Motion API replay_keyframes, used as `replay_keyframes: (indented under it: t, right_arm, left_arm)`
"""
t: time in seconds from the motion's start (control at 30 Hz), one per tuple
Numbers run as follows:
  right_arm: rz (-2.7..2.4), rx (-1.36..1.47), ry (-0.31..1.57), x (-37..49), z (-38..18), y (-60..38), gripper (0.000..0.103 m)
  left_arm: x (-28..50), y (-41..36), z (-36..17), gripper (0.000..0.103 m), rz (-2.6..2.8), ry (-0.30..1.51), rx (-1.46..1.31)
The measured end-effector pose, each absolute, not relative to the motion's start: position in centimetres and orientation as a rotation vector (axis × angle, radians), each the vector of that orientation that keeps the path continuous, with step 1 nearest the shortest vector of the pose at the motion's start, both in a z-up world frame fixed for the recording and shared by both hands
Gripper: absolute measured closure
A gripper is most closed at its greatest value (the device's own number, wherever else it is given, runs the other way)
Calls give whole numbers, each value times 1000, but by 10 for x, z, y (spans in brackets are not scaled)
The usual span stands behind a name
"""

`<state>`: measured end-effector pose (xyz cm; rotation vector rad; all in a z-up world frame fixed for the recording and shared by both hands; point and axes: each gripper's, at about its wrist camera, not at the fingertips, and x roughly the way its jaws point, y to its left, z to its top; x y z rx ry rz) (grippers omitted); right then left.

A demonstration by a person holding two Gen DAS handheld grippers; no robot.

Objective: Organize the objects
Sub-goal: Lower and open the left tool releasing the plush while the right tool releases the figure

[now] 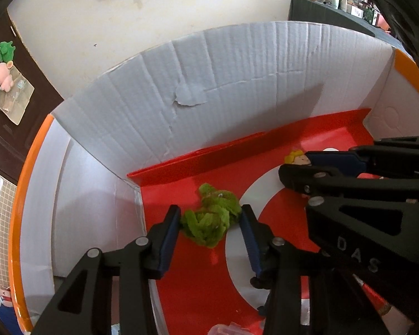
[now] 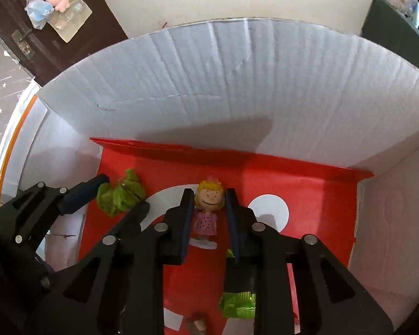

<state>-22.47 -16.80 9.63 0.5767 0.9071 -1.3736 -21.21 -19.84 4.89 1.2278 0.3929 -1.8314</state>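
Both toys already down in the box [image 2: 237, 89]: my L gripper [image 1: 211, 220] part-open, pads flanking the green plush [image 1: 212, 220], R gripper [image 2: 209, 209] narrow round the figurine [image 2: 206, 209], prob. still gripped; release + withdraw left

Inside the white cardboard box [image 2: 237, 89], on its red-and-white floor [image 2: 307, 195], the right gripper [image 2: 209, 203] clamps a blonde figurine in a pink dress [image 2: 206, 209] by the head, while the left gripper [image 2: 120, 192] straddles a green fuzzy toy [image 2: 120, 198], contact unclear; green packet [image 2: 237, 304] lies lower down.
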Motion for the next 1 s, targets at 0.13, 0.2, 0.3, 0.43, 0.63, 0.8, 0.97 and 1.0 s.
replay_keyframes:
  t: [0.13,0.2,0.3,0.43,0.63,0.8,0.97,1.0]
  right_arm:
    - [-1384,559,925,-221,95,-168,81]
    - [-1390,558,927,-221,95,-168,80]
    - [-1402,549,934,-219,95,-168,80]
    - [-1404,546,940,-218,95,-168,80]
    - [-1405,550,931,-219,96,-167,80]
    - [-1399,550,926,-219,98,-164,80]
    - [-1395,548,913,-223,100,-155,80]
    - [-1396,545,910,-224,101,-153,80]
  left_arm:
    - [-207,-196,52,55,-1834,400,1227]
    - [-204,-195,54,54,-1835,403,1227]
    - [-200,-193,57,53,-1836,405,1226]
    - [-199,-191,59,52,-1839,411,1225]
    - [-192,-186,66,51,-1843,414,1222]
    - [-185,-180,75,50,-1845,418,1210]
    - [-177,-171,85,46,-1855,414,1194]
    - [-175,-169,88,46,-1857,412,1189]
